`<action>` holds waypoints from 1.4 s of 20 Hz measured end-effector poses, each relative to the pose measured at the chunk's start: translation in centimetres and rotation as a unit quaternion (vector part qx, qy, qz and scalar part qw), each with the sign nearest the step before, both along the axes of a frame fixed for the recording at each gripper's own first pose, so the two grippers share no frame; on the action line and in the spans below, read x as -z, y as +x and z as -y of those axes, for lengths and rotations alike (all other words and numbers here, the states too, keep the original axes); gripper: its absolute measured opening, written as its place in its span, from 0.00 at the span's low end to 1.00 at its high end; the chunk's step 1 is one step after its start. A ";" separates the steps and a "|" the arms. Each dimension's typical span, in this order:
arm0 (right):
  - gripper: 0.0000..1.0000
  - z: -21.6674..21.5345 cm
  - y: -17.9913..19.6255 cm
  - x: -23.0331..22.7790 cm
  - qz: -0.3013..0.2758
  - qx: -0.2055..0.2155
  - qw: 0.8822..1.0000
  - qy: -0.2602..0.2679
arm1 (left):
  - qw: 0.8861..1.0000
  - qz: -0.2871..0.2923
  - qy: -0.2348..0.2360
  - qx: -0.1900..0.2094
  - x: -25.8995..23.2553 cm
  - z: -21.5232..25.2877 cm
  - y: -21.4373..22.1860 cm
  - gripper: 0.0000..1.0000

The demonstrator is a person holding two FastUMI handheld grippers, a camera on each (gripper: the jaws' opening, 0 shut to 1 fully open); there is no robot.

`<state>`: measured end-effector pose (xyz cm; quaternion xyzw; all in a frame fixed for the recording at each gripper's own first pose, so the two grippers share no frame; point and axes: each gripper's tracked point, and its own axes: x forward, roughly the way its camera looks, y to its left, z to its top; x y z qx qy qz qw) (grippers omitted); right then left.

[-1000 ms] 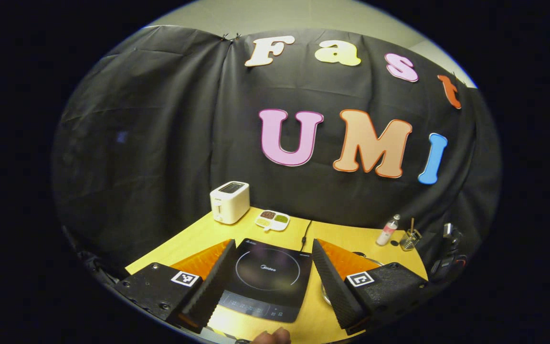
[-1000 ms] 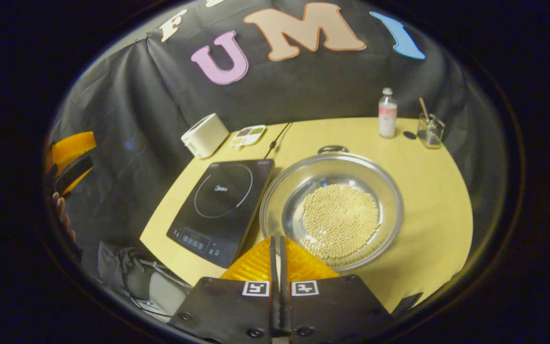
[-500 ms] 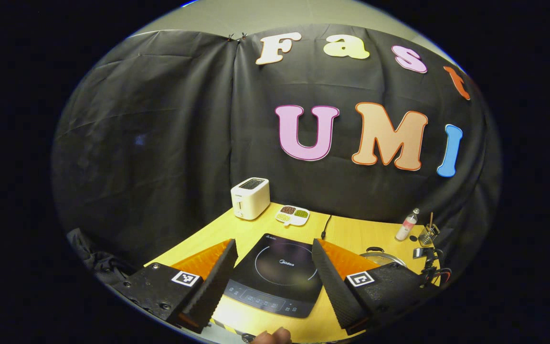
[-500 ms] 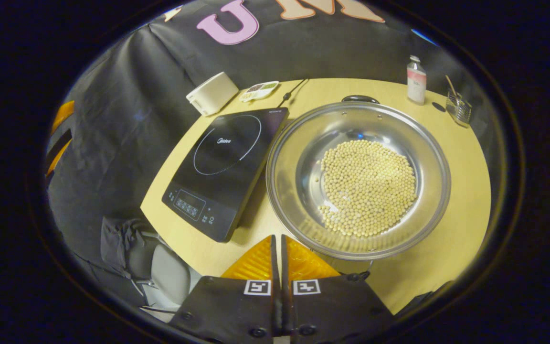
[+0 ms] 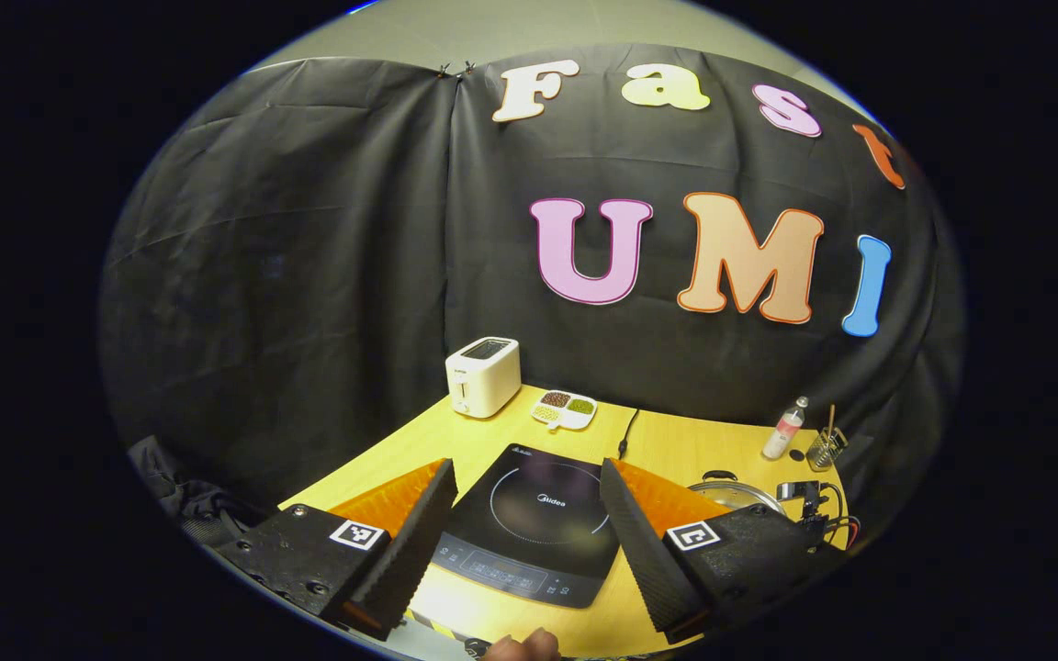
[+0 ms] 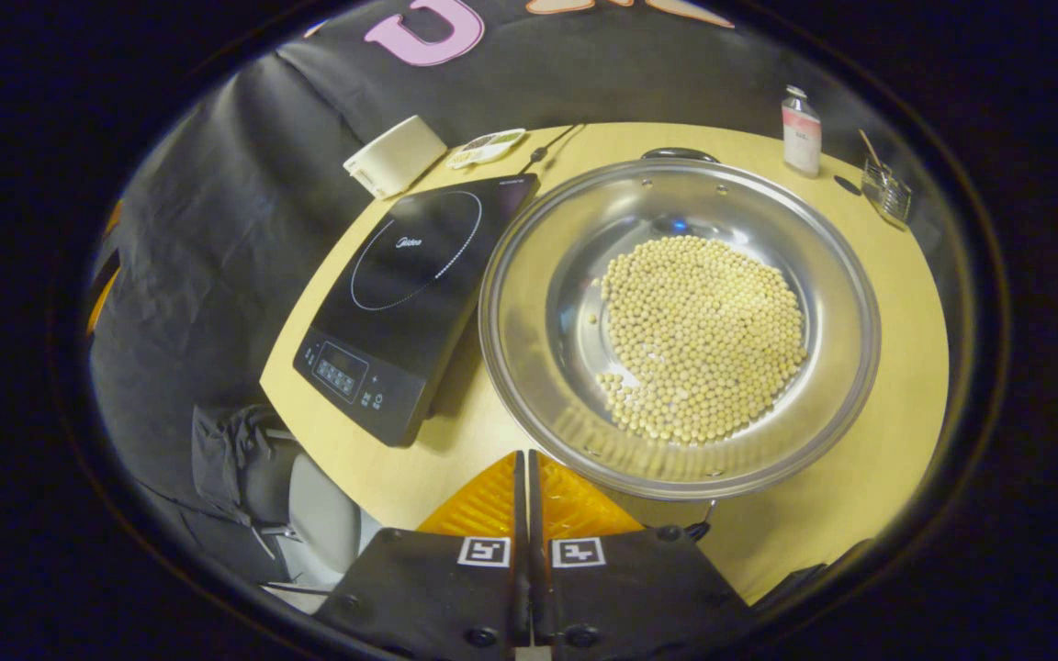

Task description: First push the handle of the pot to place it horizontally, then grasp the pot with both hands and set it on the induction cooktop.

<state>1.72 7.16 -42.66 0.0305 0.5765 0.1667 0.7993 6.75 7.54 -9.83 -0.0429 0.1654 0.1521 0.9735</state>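
Currently the left gripper [image 5: 522,537] hangs wide open over the induction cooktop [image 5: 529,532], holding nothing. Pot [image 6: 680,321] full of beans [image 6: 702,338] sits on the table [image 6: 896,275], just right of the cooktop. Right gripper [image 6: 525,477], fingers pressed together, sits at the pot's near rim.

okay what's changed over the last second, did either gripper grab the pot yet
No grab yet. The right gripper, shut on nothing, has moved down toward the pot's near rim. The left gripper swung slightly and stays open over the induction cooktop. Pot, beans and cooktop have not shifted on the table.
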 end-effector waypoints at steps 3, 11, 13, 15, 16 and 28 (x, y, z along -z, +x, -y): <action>0.01 1.6 -0.3 0.2 -0.001 0.007 1.000 -0.013 | 1.000 0.000 -0.001 0.005 0.2 0.5 0.3 0.93; 0.01 6.6 -0.2 0.5 0.001 0.035 0.998 -0.048 | 1.000 0.003 -0.008 0.009 0.4 0.9 0.0 0.93; 0.01 7.6 -0.1 0.7 0.001 0.042 0.998 -0.056 | 1.000 0.005 -0.009 0.007 0.4 0.9 0.0 0.96; 0.03 8.7 0.1 0.9 0.002 0.047 0.997 -0.065 | 1.000 0.007 -0.007 0.005 0.3 0.7 -0.1 0.96; 0.03 9.3 0.4 0.9 0.003 0.050 0.996 -0.070 | 1.000 0.007 -0.006 0.004 0.2 0.6 -0.1 0.96; 0.00 16.7 3.6 1.5 0.014 0.104 0.988 -0.115 | 1.000 0.004 0.000 0.009 0.3 1.0 1.0 0.96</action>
